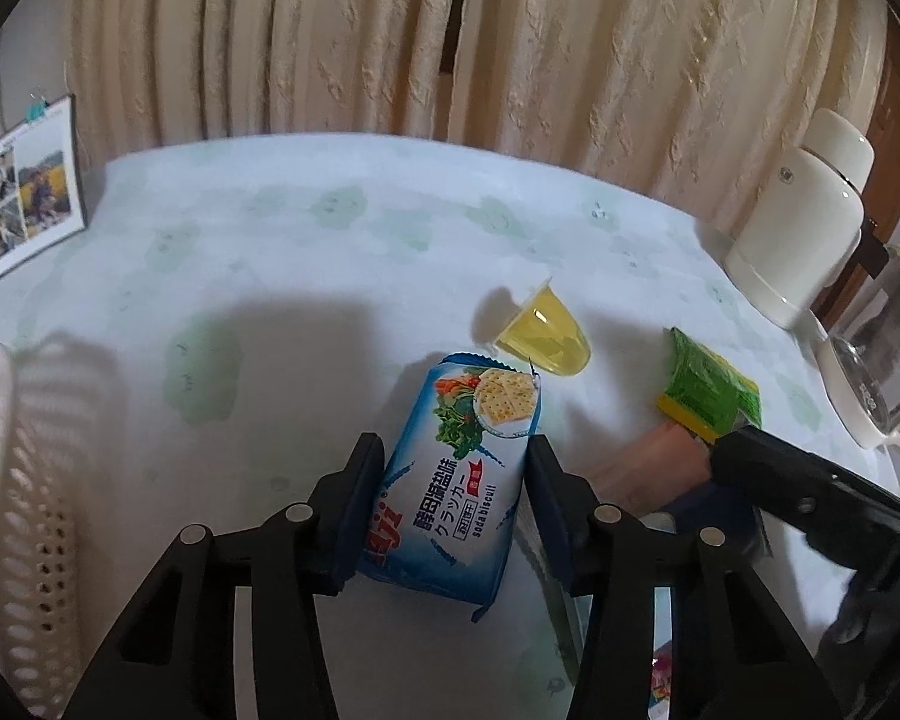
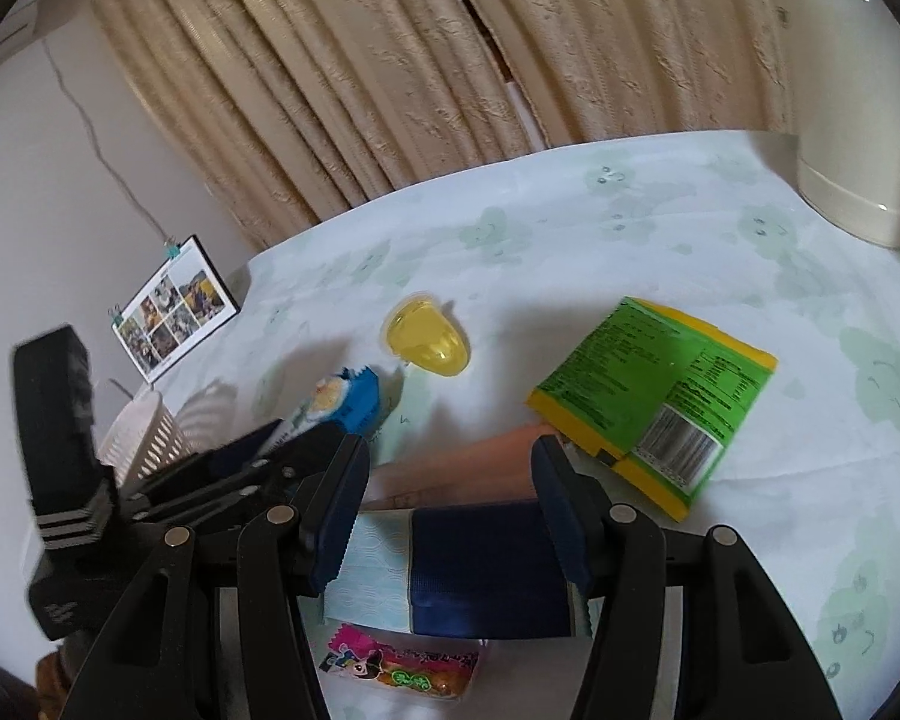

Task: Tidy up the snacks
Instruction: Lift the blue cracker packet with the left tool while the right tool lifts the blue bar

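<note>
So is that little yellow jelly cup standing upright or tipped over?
Tipped over. The clear plastic cup of yellow jelly lies on its side on the pale green-patterned tablecloth, its wide rim turned sideways.

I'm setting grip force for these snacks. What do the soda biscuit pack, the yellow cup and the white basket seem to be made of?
Soda biscuit pack: glossy printed plastic film, judging by its sheen and serrated end seal.
Yellow cup: thin clear plastic, probably a jelly cup; the yellow contents show through.
White basket: apparently rigid matte plastic, with slotted and perforated walls.
</note>
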{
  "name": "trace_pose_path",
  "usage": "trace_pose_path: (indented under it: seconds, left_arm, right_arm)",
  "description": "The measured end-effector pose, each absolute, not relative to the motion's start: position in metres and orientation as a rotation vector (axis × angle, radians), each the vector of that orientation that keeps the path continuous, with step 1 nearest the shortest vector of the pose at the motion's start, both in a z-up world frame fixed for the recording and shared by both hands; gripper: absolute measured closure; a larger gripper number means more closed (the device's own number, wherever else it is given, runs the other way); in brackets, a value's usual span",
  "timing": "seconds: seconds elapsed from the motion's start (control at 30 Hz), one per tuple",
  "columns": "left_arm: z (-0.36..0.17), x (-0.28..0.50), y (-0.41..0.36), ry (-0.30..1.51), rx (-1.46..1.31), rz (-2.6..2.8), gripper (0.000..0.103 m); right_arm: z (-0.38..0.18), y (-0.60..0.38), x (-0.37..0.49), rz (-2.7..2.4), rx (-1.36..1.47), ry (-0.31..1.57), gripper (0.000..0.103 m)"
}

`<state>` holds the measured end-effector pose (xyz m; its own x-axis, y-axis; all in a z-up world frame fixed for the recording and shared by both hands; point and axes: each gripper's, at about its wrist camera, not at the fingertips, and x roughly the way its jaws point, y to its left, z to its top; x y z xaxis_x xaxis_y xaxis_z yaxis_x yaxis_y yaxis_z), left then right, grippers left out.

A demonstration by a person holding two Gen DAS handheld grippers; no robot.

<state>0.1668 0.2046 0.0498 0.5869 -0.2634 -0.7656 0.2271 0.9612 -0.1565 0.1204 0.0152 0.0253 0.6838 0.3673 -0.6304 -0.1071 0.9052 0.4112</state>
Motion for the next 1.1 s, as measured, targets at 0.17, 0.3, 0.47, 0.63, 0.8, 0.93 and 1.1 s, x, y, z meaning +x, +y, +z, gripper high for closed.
trace_pose_path:
  seconds: [0.17,0.3,0.47,0.63,0.8,0.93,1.1]
  left_arm:
    - [0.064,0.153,0.207,0.856,-0.046,-0.269,0.055]
    - [0.073,0.143,0.215,0.826,-0.069,-0.259,0.055]
    - [0.08,0.135,0.226,0.807,-0.091,-0.247,0.055]
    - [0.083,0.13,0.229,0.793,-0.099,-0.24,0.055]
    - [0.091,0.121,0.227,0.753,-0.076,-0.237,0.055]
    - [0.094,0.117,0.228,0.739,-0.077,-0.243,0.055]
    - [0.099,0.112,0.229,0.723,-0.072,-0.248,0.055]
  right_arm:
    - [0.021,0.02,0.122,0.297,0.311,0.81,0.048]
    - [0.019,0.026,0.118,0.314,0.276,0.838,0.048]
    - [0.016,0.034,0.109,0.34,0.228,0.883,0.046]
    - [0.015,0.045,0.089,0.389,0.168,0.91,0.045]
    - [0.013,0.056,0.065,0.425,0.089,0.928,0.041]
    - [0.012,0.064,0.05,0.455,0.059,0.934,0.035]
    - [0.011,0.077,0.038,0.479,-0.018,0.923,0.031]
